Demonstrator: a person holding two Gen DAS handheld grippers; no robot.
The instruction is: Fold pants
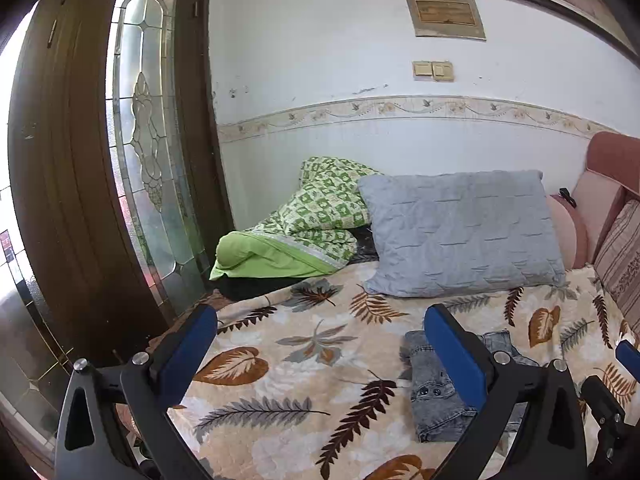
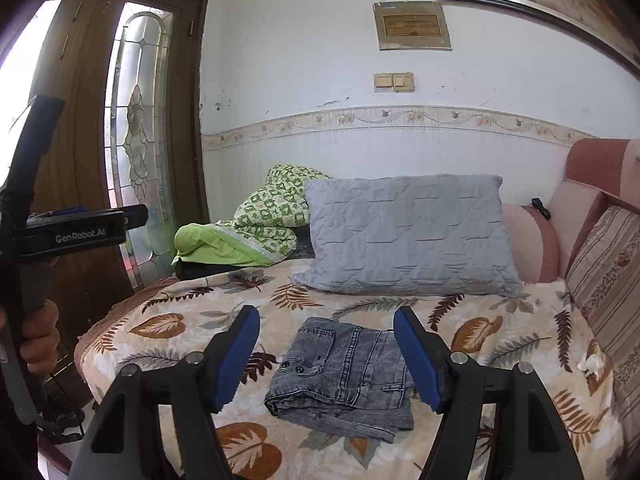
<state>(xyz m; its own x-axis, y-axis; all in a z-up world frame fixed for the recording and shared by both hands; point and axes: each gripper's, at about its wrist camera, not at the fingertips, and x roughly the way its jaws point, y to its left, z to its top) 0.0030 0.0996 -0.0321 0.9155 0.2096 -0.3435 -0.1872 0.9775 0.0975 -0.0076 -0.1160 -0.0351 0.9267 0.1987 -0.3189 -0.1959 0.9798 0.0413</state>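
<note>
Grey washed denim pants lie folded into a compact stack on the leaf-print bedspread. My right gripper hovers over them with its blue pads wide apart, open, touching nothing. In the left wrist view the same pants lie partly behind the right-hand pad. My left gripper is open over bare bedspread, to the left of the pants. Seen from the right wrist view, the left gripper's body is held up at the far left by a hand.
A grey quilted pillow leans at the back of the bed, with a green patterned quilt bunched to its left. Pink cushions line the right side. A dark wooden door with leaded glass stands at the left.
</note>
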